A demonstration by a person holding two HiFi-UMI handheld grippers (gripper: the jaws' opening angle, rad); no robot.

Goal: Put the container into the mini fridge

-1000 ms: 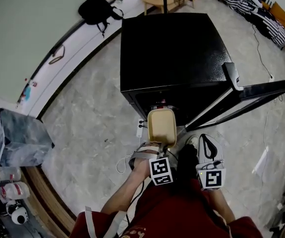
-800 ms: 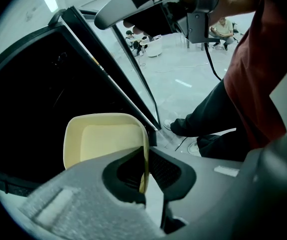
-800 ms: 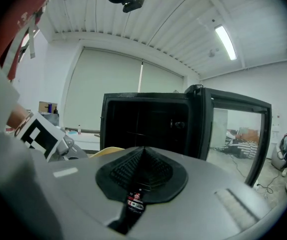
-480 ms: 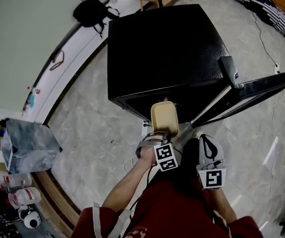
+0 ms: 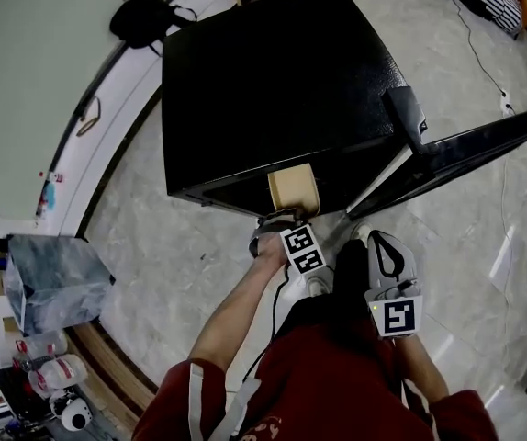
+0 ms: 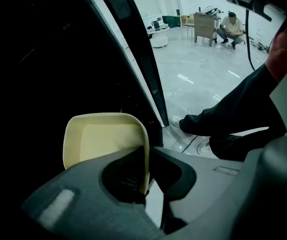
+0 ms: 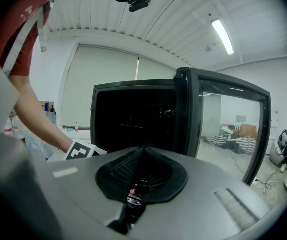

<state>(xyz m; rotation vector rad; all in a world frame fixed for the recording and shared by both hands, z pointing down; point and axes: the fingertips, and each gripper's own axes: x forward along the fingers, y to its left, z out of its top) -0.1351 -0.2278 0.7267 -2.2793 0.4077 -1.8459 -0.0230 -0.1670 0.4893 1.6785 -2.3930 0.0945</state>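
Note:
A cream plastic container juts from my left gripper, half under the front edge of the black mini fridge. In the left gripper view the container sits in the dark fridge opening. There my left gripper is shut on its near right rim. The fridge door stands open to the right. My right gripper hangs lower right, shut and holding nothing. The right gripper view looks over those shut jaws into the fridge, with the door to its right.
The person's dark trouser leg and shoe are right of the opening on the pale marble floor. A grey bin stands far left, a black bag lies by the wall, and a cable runs across the floor behind the door.
My left gripper has carried the container forward from in front of the fridge into its opening. The head view has shifted over the fridge. The right gripper has barely moved.

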